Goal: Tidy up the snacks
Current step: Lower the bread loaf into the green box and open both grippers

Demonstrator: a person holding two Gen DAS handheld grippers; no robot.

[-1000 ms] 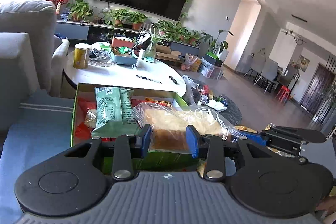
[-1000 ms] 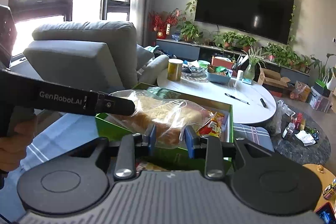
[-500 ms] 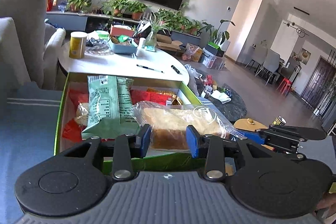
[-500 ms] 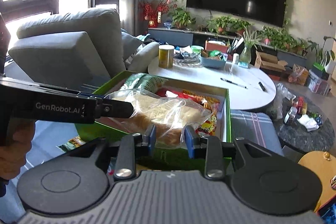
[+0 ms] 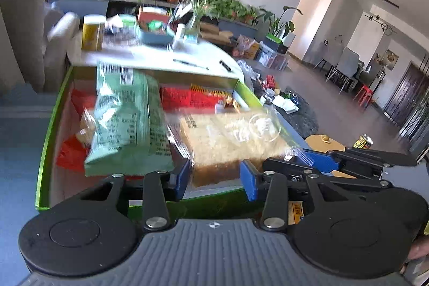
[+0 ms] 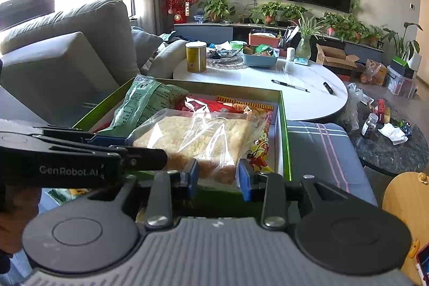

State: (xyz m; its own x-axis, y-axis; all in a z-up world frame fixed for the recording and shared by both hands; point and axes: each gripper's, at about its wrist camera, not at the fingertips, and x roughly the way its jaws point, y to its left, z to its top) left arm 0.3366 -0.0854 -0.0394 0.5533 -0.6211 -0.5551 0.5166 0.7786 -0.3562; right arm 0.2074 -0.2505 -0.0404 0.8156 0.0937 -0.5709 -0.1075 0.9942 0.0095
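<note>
left gripper (image 5: 214,176): jaws just widened a bit, near end of clear bread bag (image 5: 230,144) still between the blue pads, looks lightly pinched
right gripper (image 6: 218,176): pads nearly together, nipping the bag's other near corner
bag: straight ahead of both grippers, lying in green-rimmed box (image 6: 284,136)
green packet (image 5: 126,122): ahead-left of left gripper, in the box, beside the bag
red packets (image 6: 236,109): past the bag
white table (image 6: 268,82): beyond the box

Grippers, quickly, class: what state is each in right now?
Left gripper: jaws have just been opening, pads touching the bread bag.
Right gripper: closed on the bread bag.
</note>
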